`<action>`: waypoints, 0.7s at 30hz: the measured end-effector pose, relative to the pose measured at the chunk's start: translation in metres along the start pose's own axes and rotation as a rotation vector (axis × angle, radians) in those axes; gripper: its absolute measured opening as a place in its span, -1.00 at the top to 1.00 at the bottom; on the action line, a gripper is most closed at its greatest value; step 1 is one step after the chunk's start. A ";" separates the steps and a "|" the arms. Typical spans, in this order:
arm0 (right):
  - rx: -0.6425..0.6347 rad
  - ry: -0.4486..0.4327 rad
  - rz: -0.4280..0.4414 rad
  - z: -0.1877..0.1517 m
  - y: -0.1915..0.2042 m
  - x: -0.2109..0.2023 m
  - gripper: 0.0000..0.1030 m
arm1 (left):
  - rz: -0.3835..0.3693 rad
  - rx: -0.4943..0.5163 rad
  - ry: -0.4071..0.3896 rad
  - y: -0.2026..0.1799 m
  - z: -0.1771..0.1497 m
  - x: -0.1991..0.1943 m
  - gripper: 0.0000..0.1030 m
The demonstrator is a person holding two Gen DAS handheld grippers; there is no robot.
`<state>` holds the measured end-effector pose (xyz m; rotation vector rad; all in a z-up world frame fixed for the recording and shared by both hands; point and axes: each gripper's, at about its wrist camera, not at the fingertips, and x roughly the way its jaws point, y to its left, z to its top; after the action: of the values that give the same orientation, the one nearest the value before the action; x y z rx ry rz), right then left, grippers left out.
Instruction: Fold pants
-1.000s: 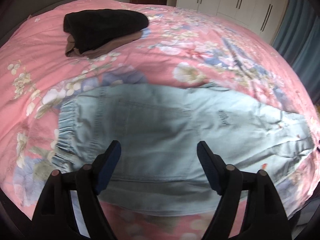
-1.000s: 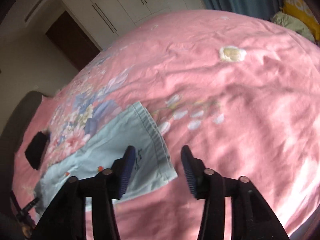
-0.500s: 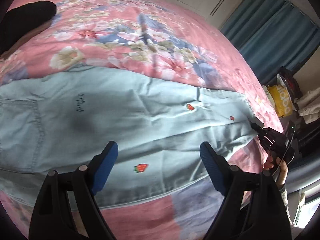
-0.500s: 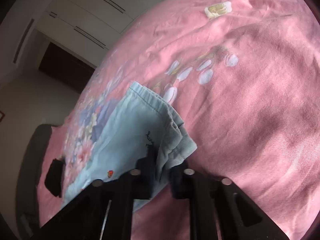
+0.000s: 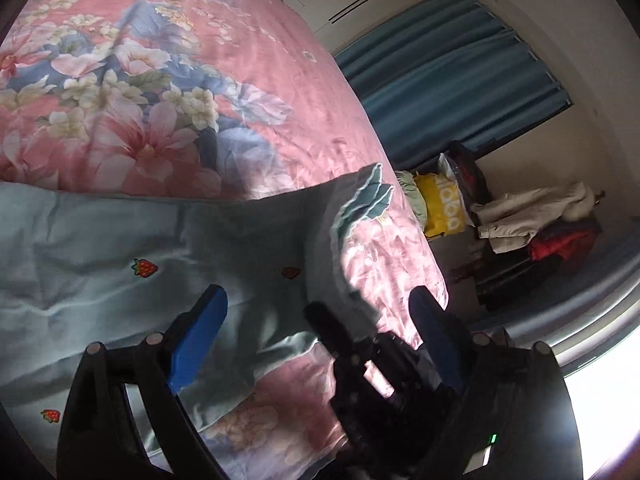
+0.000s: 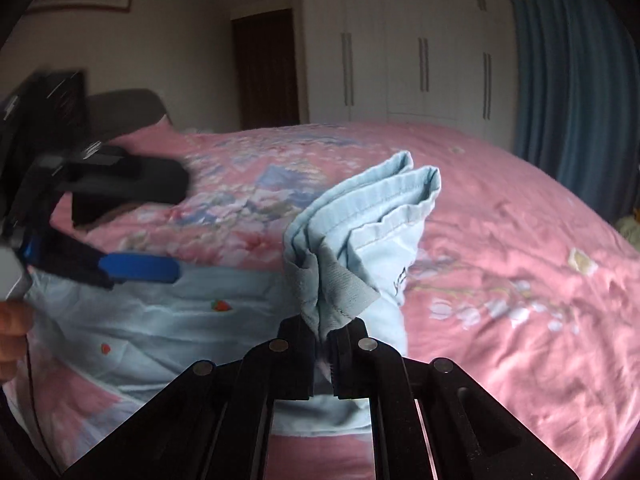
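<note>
Right wrist: one pants [image 6: 248, 320], right gripper [image 6: 324, 334] clamping hem; left gripper [image 6: 160, 232] opening.

The bed [image 6: 500, 208] carries a pink floral cover. Light blue pants [image 6: 168, 320] with small strawberry motifs lie spread directly on it; one bunched end is raised off the surface. A dark garment [image 6: 86, 210] lies farther back.
</note>
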<state>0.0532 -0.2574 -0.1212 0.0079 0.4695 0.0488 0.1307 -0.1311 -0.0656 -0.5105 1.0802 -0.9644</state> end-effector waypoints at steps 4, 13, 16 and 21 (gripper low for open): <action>-0.109 0.018 0.054 -0.016 0.035 0.004 0.86 | -0.052 -0.085 0.054 0.026 -0.002 0.017 -0.58; -0.218 0.045 0.135 -0.020 0.084 0.011 0.86 | 0.189 -0.064 -0.014 0.068 -0.013 -0.034 0.76; -0.239 0.037 0.180 -0.016 0.106 0.012 0.86 | 0.256 -0.038 -0.050 0.075 -0.012 -0.058 0.80; -0.280 0.054 0.248 -0.016 0.145 0.024 0.85 | 0.357 -0.050 -0.065 0.104 -0.018 -0.083 0.83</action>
<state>0.0610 -0.1119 -0.1433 -0.2106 0.5106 0.3581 0.1440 -0.0048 -0.1103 -0.3700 1.0940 -0.6053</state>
